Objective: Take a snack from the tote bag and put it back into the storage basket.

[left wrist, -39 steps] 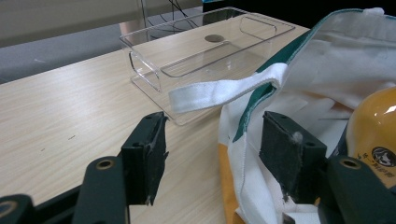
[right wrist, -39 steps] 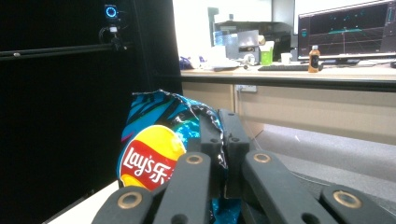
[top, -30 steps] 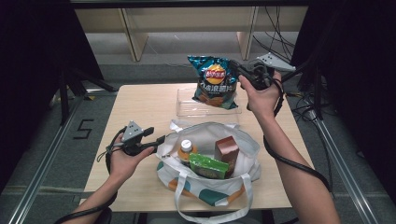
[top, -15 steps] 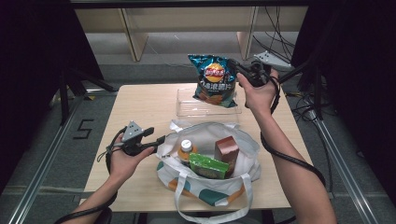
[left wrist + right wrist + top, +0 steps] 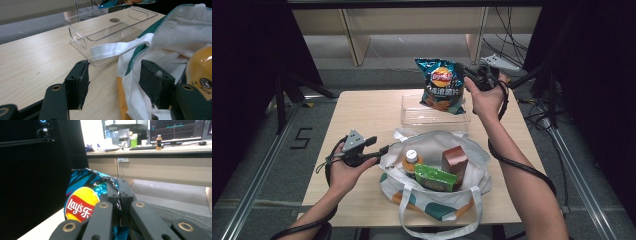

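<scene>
High view: we see the right gripper (image 5: 460, 70) clenched on the upper right edge of the chip bag (image 5: 442, 86), which hangs upright over the far end of the clear tray (image 5: 412, 116); whether the bag's lower edge touches the tray we cannot tell. The tray lies on the far half of the table (image 5: 357, 115). Nearer to us sits the open tote (image 5: 432, 200), white with teal and orange patches, holding a bottle (image 5: 411, 160), a brown carton (image 5: 454, 161) and a green pack (image 5: 434, 178). The left gripper (image 5: 384, 149) lies at the tote's left rim.

Left gripper view: we see the left gripper (image 5: 113, 82) released, its jaws spread wide apart to either side of the tote's rim (image 5: 130, 75), with table wood showing between the left jaw and the cloth. A white strap (image 5: 120, 47) lies across the near corner of the tray (image 5: 100, 30). The bottle's orange shoulder (image 5: 200, 65) shows at the right edge.

Right gripper view: we see the right gripper (image 5: 117, 182) with its jaws pressed together on the crumpled top seam of the chip bag (image 5: 81, 202), whose yellow and red logo faces the camera to the left of the jaws.
</scene>
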`<state>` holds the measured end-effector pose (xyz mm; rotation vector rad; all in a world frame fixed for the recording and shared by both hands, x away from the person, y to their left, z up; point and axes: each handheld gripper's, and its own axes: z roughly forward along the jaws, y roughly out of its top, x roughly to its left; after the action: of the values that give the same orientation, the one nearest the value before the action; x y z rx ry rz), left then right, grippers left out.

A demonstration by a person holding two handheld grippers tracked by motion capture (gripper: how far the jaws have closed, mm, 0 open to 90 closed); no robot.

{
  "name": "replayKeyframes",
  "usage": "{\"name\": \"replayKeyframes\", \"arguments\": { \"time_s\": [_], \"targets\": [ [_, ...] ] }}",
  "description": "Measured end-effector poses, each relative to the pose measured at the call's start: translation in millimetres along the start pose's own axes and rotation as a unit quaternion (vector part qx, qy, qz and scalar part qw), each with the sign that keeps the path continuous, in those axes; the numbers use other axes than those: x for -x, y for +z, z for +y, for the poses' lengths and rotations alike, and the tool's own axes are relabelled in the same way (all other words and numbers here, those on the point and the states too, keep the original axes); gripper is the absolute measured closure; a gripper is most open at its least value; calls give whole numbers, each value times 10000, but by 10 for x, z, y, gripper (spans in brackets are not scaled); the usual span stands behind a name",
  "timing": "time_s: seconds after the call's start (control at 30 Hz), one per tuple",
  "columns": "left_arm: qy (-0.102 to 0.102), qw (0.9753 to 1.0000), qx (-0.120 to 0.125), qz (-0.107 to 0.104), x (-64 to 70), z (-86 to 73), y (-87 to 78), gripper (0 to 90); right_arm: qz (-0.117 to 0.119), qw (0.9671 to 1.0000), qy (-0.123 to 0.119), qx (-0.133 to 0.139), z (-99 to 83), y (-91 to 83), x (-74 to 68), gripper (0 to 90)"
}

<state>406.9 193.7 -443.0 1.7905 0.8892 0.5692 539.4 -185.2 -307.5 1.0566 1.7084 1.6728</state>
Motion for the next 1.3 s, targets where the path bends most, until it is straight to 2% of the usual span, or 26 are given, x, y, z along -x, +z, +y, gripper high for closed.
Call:
{"name": "replayKeyframes", "arguments": {
  "time_s": [0.2, 0.33, 0.37, 0.53, 1.0, 1.1, 1.17, 1.27, 1.3],
  "targets": [
    [18, 10000, -12, -5, 3, -2, 5, 398, -77, 10000, -4, -15, -28, 51, 61, 900],
    [22, 10000, -12, -3, 3, 0, 2, 398, -141, 9998, 129, -56, -37, 83, 76, 900],
    [19, 10000, -16, -5, 3, -1, 2, 398, -150, 9999, 65, -48, -42, 95, 91, 900],
    [9, 10000, -14, -9, 1, -4, 6, 398, -177, 9998, 68, -63, -46, 142, 115, 900],
    [6, 10000, -9, -12, 1, -4, 4, 397, -335, 9990, 241, -160, -120, 225, 198, 900],
    [7, 10000, -13, -12, 0, -5, 4, 397, -387, 9989, 203, -160, -137, 239, 242, 900],
    [8, 10000, -16, -9, -2, -6, 4, 397, -411, 9986, 293, -166, -146, 245, 243, 900],
    [-5, 10000, -7, -43, -5, -9, 11, 397, -418, 9988, 204, -160, -151, 265, 265, 900],
    [30, 10000, -4, -39, -10, -8, 12, 397, -428, 9985, 286, -197, -153, 264, 255, 900]
  ]
}}
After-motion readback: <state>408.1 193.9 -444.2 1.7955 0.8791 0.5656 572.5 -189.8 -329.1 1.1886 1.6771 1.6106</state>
